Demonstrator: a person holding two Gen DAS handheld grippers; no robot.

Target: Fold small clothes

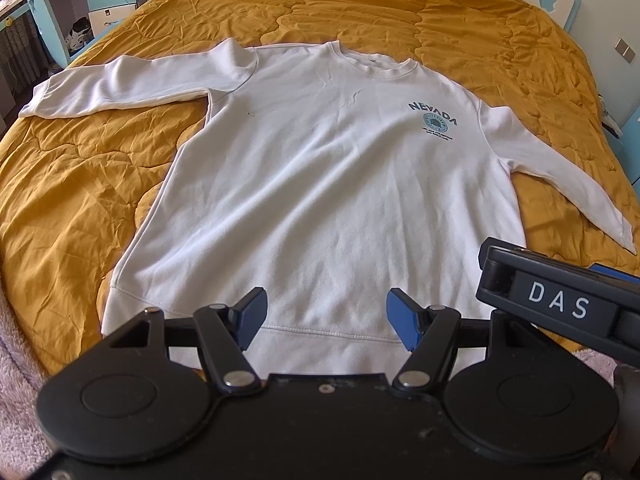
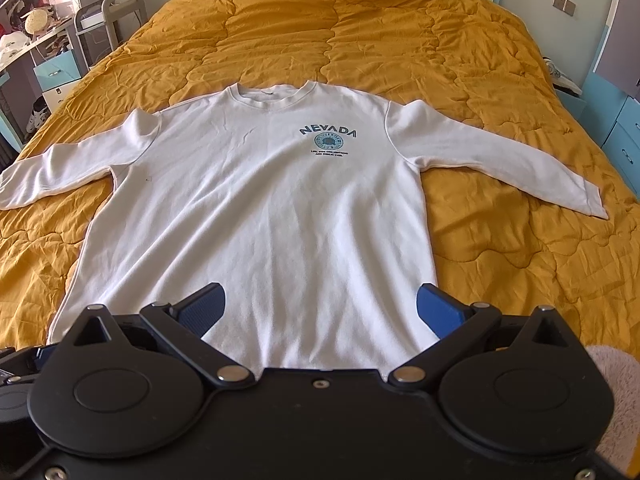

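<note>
Left wrist: left gripper (image 1: 326,318) fingers spread above sweatshirt (image 1: 320,184) hem.

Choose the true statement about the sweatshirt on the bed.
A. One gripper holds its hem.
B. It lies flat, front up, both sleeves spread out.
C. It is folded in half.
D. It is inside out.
B: the sweatshirt lies flat, its NEVADA print up, and both sleeves reach out sideways over the quilt.

Sweatshirt (image 2: 256,216) lies flat on quilt (image 2: 400,40), hem nearest both tools.
</note>
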